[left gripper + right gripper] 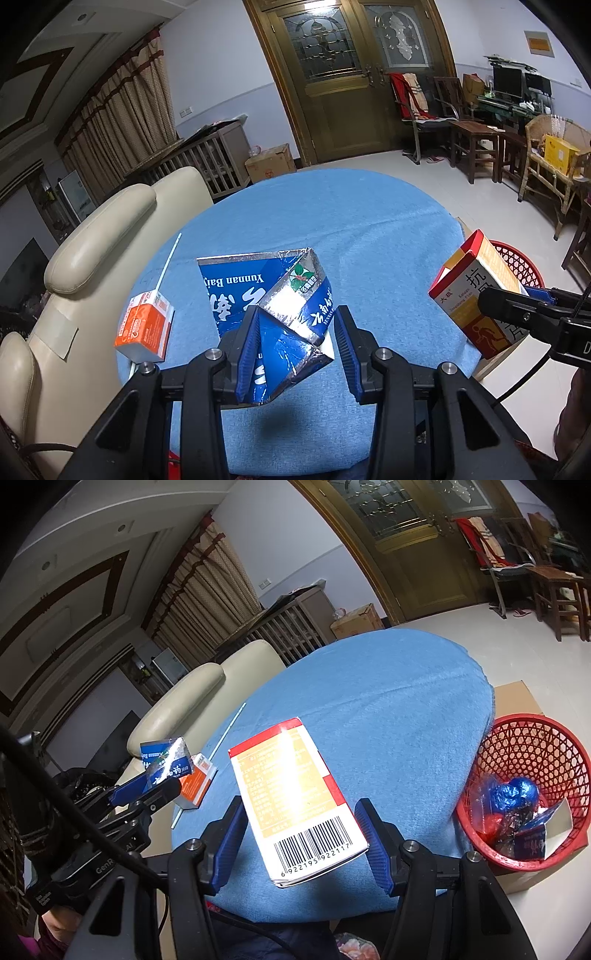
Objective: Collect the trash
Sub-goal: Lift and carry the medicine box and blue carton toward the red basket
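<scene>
My left gripper [297,349] is shut on a crumpled blue and silver carton [291,295], lifted a little above the blue-covered round table [351,221]. It also shows in the right wrist view, left gripper [155,790] with the carton [166,760]. My right gripper [301,845] is shut on a red and yellow medicine box [291,782], barcode end toward the camera. In the left wrist view that box [469,288] hangs at the table's right edge. An orange and white small box [146,328] and a thin white stick [168,264] lie on the table's left side.
A red mesh basket [554,746] stands on cardboard [517,698] beside the table at the right, holding blue and red wrappers and a blue carton. A cream leather armchair [99,236] borders the table's left. Chairs, a desk and wooden doors stand far behind.
</scene>
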